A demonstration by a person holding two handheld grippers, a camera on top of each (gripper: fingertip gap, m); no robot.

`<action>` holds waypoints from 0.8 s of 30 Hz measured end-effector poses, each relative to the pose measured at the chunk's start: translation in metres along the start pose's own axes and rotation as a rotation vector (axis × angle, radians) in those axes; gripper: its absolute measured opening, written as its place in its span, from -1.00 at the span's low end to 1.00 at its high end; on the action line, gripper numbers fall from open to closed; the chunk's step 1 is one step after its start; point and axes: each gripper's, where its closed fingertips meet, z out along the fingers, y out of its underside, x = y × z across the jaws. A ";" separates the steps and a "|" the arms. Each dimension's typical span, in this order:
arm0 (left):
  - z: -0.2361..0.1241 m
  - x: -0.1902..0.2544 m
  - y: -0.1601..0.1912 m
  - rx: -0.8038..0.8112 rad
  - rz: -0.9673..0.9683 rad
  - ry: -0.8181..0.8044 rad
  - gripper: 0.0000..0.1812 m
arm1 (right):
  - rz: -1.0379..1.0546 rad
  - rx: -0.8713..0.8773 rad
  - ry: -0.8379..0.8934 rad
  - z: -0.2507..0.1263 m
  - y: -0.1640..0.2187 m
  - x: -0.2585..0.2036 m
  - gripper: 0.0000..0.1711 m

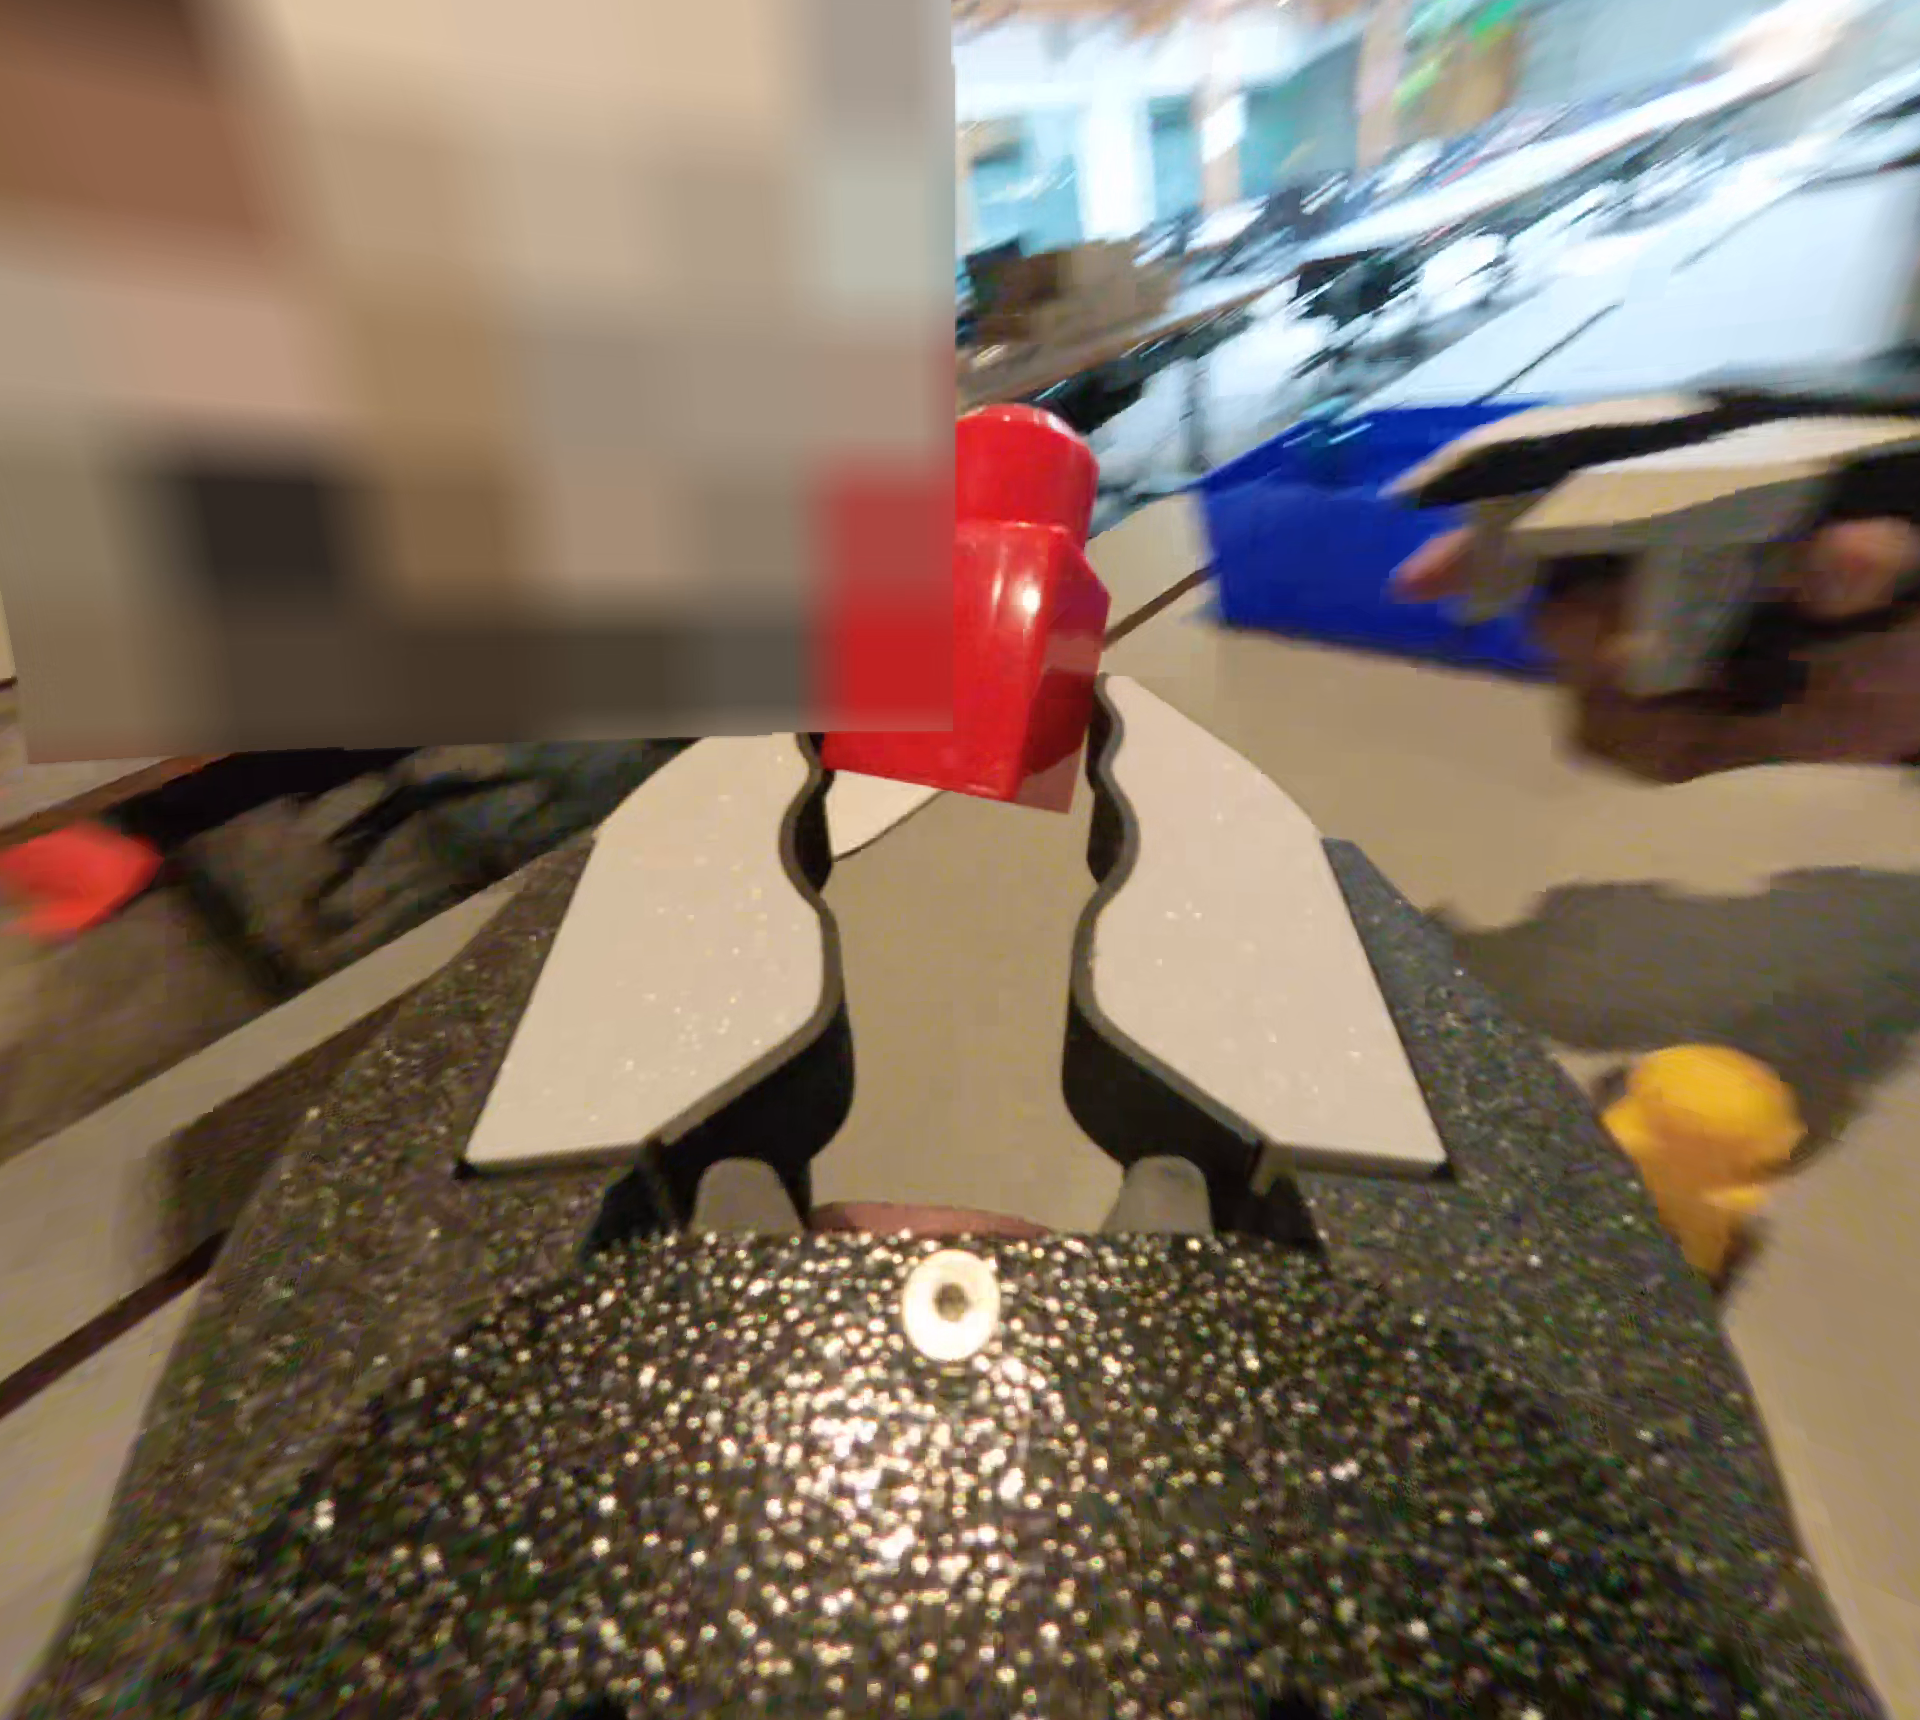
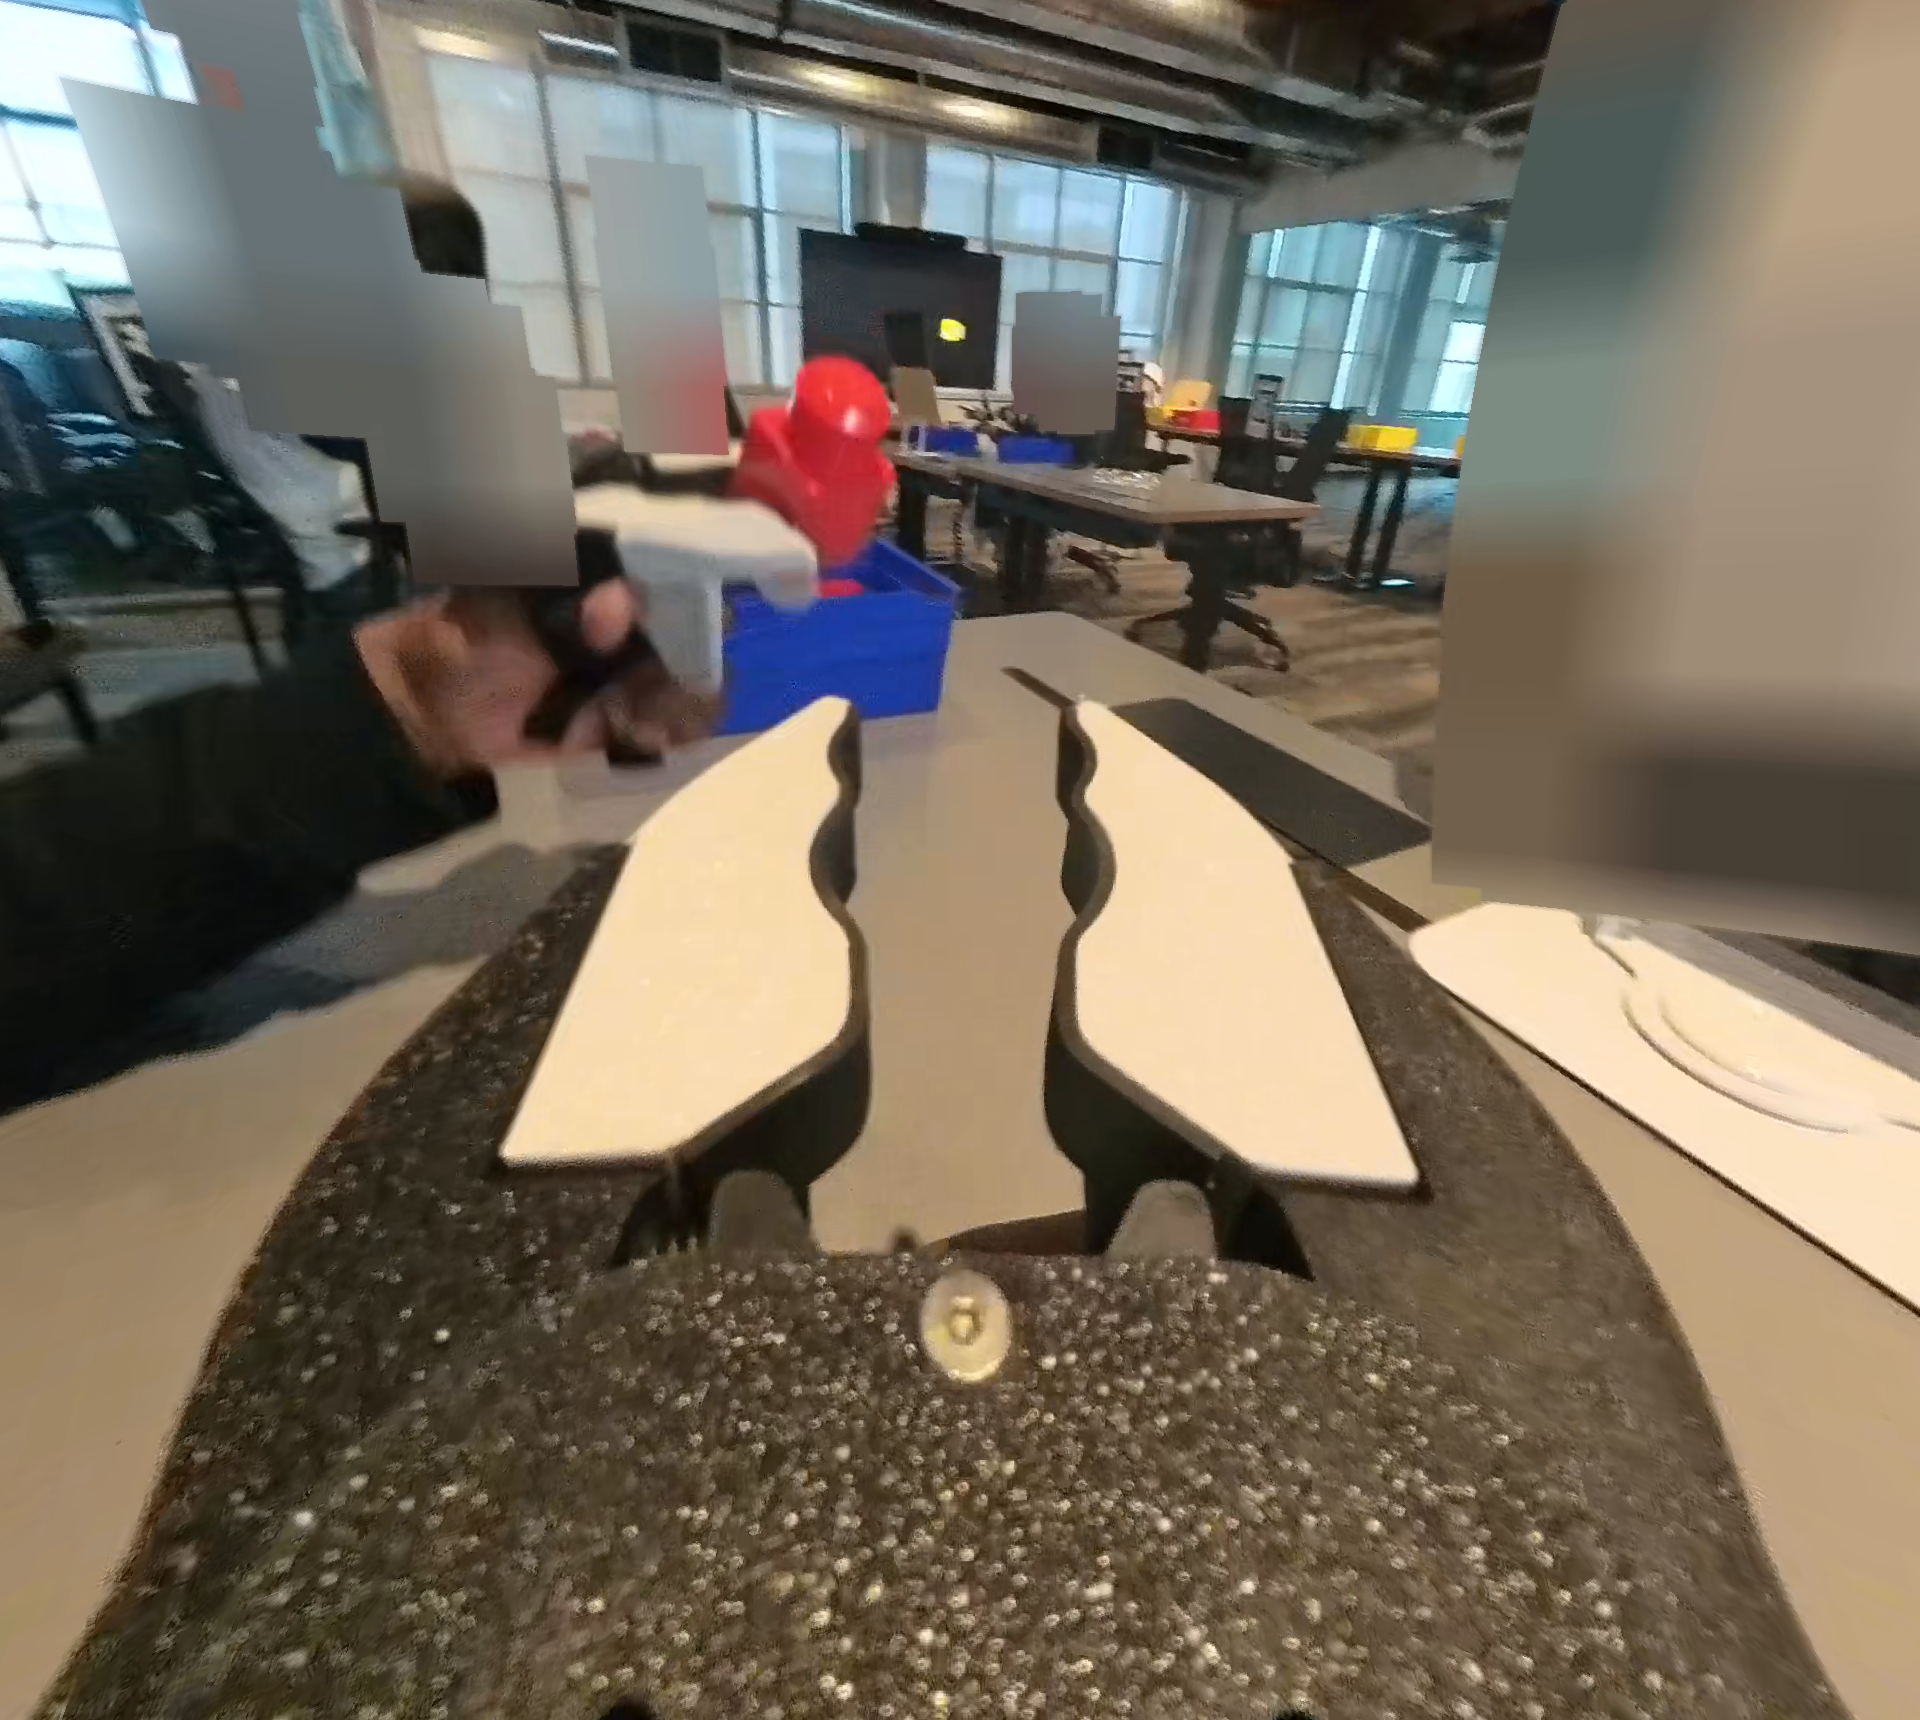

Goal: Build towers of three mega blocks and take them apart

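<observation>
My left gripper point(image 1: 958, 723) is shut on a red mega block point(image 1: 1013, 621), held upright at its fingertips above the grey table; a blur patch hides the block's left part. In the right wrist view the same red block point(image 2: 821, 465) is held in the air over a blue bin point(image 2: 842, 647). My right gripper point(image 2: 958, 716) is open and empty above the table, to the right of the bin. It also shows in the left wrist view point(image 1: 1652, 517), in front of the blue bin point(image 1: 1309, 527). A yellow block point(image 1: 1704, 1140) lies on the table at the right.
A blurred red object point(image 1: 73, 881) lies at the far left. A white sheet with a round white disc point(image 2: 1621, 1026) lies at the right, and a black mat point(image 2: 1278, 787) behind it. Desks and chairs stand beyond the table's far edge.
</observation>
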 end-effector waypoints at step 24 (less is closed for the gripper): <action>0.038 0.158 0.052 -0.064 -0.218 0.614 -0.48 | 0.116 -0.046 -0.269 -0.008 0.037 -0.051 -0.60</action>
